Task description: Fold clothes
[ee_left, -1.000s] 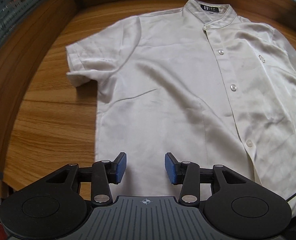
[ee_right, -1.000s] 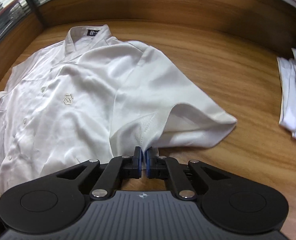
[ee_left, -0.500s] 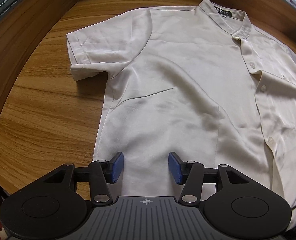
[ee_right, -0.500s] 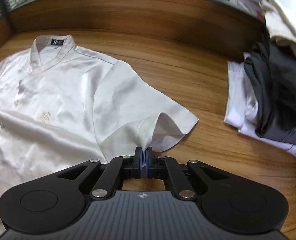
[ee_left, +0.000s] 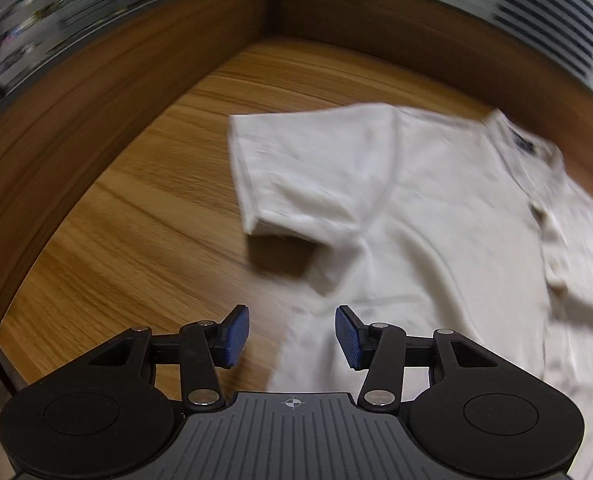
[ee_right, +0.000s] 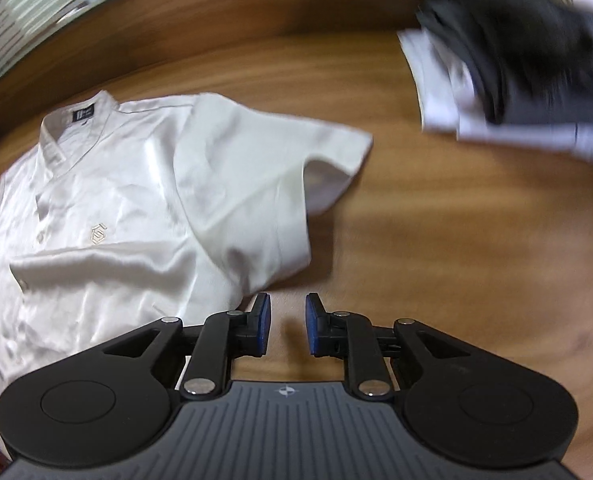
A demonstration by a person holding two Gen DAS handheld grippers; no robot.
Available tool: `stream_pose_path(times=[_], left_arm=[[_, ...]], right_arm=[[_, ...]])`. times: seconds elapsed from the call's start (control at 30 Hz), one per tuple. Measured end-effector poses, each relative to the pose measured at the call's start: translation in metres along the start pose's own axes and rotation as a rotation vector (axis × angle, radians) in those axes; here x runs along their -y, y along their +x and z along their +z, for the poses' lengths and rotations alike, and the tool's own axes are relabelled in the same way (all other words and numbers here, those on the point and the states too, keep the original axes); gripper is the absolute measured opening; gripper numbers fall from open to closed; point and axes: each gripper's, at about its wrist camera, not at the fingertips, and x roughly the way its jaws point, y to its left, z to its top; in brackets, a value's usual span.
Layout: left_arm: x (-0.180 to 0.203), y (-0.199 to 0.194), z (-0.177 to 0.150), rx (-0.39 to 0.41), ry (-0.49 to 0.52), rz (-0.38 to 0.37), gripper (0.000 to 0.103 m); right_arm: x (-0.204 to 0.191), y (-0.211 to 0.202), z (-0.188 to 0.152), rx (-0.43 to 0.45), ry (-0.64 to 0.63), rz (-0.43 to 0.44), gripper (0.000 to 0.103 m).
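A cream short-sleeved button shirt [ee_left: 436, 216] lies face up on the wooden table [ee_left: 136, 240], collar to the far side. In the left wrist view my left gripper [ee_left: 292, 336] hovers open over the shirt's side edge below the left sleeve [ee_left: 296, 168], nothing between its blue pads. In the right wrist view the shirt [ee_right: 116, 208] lies to the left, its right sleeve [ee_right: 280, 168] spread on the wood. My right gripper [ee_right: 287, 324] sits just right of the shirt's side; its jaws are opening and hold nothing.
A pile of dark grey and white clothes [ee_right: 516, 64] lies at the table's far right. A raised wooden rim [ee_left: 76, 112] borders the table on the left and far sides. Bare wood [ee_right: 436, 240] lies between shirt and pile.
My right gripper has let go of the fabric by the sleeve, which dropped flat, and swung right. My left gripper has shifted left toward the shirt's side edge, staying open.
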Motion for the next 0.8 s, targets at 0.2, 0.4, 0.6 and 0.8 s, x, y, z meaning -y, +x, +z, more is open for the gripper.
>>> stream_pose_path(times=[0.2,0.4,0.6,0.8], left_arm=[[-0.025,0.011,0.015,0.002,-0.167,-0.024,0.051],[-0.033,0.019,0.029,0.011,-0.252,-0.087,0.051],[-0.035,0.035,0.04,-0.022,-0.323,-0.172,0.051],[-0.032,0.051,0.049,-0.074,-0.341,-0.178,0.05]], right_arm=[[-0.013,0.014,-0.004,0.025,0.07,0.002,0.029],[-0.033,0.024,-0.003,0.039,0.047,-0.022,0.03],[-0.038,0.012,-0.006,0.061,0.07,-0.043,0.03],[-0.019,-0.003,-0.014,0.095,0.117,-0.084,0.03]])
